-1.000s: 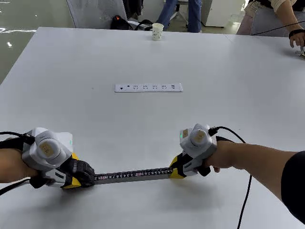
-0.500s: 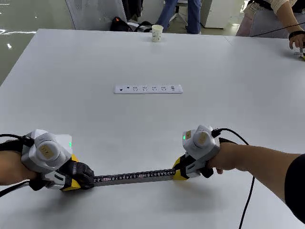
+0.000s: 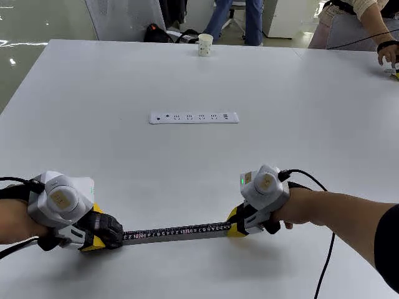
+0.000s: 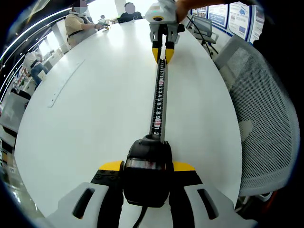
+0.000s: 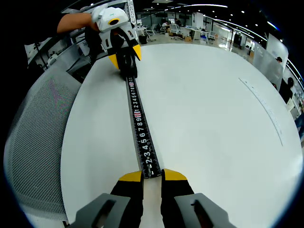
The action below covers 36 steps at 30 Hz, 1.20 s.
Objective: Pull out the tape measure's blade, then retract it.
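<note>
The tape measure [image 3: 107, 228] is low on the white counter [image 3: 187, 174], right in front of the person. The left gripper [image 4: 147, 166] has its fingers [image 4: 112, 166] closed tight around the black case [image 4: 147, 183]. The right gripper [image 5: 152, 175] pinches the end of the blade [image 5: 140, 128] between its closed fingers [image 5: 175, 175]. The blade runs straight from one gripper to the other, numbers facing up. It is low over the counter, and I cannot tell if it touches. I think the pulling part is done, or nearly done. The blade has not gone back in yet, so that part is left. A power strip [image 3: 194, 117] and a paper cup [image 3: 205, 43] sit farther back, well apart from the work.
</note>
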Available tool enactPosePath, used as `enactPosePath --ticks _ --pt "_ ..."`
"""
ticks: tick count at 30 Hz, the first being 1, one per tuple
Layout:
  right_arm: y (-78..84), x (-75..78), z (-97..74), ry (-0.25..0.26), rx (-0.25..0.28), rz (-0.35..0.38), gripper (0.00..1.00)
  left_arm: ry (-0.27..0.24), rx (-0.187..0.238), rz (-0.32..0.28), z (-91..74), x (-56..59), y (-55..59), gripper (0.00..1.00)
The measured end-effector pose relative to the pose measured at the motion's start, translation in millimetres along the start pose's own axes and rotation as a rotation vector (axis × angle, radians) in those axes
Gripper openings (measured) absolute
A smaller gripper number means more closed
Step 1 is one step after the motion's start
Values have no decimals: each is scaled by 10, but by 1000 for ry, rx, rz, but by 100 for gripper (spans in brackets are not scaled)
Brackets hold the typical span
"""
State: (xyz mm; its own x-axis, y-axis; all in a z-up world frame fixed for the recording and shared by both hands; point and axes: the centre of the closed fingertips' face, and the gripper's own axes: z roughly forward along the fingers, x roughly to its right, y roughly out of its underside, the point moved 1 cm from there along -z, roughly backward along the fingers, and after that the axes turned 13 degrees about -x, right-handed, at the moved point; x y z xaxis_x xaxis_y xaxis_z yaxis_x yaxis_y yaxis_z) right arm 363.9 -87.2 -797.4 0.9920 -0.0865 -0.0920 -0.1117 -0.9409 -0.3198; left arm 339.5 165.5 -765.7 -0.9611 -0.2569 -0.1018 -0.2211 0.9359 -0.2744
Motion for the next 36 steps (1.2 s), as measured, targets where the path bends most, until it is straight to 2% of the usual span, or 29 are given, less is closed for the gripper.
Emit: enactPosePath --ticks 3,7,12,15,28,33,36 --pt "0 2 2 -2 0 3 10 -2 6 -6 -4 10 -3 31" --pt "-10 -7 1 1 -20 -20 10 1 35 -23 -13 9 -10 32" --pt "-20 -2 8 2 -40 -40 11 -12 48 -12 -13 2 -6 33" --pt "-17 3 9 0 -48 -47 11 -10 54 -30 -22 7 -18 33" --pt "-23 -9 13 17 -65 -52 12 -3 20 7 -8 24 -25 33" --pt "-25 -17 16 31 -80 -95 12 -5 -2 20 -3 23 -11 33" --pt "-29 -22 23 43 -109 -135 12 -9 -8 23 -6 19 -12 33"
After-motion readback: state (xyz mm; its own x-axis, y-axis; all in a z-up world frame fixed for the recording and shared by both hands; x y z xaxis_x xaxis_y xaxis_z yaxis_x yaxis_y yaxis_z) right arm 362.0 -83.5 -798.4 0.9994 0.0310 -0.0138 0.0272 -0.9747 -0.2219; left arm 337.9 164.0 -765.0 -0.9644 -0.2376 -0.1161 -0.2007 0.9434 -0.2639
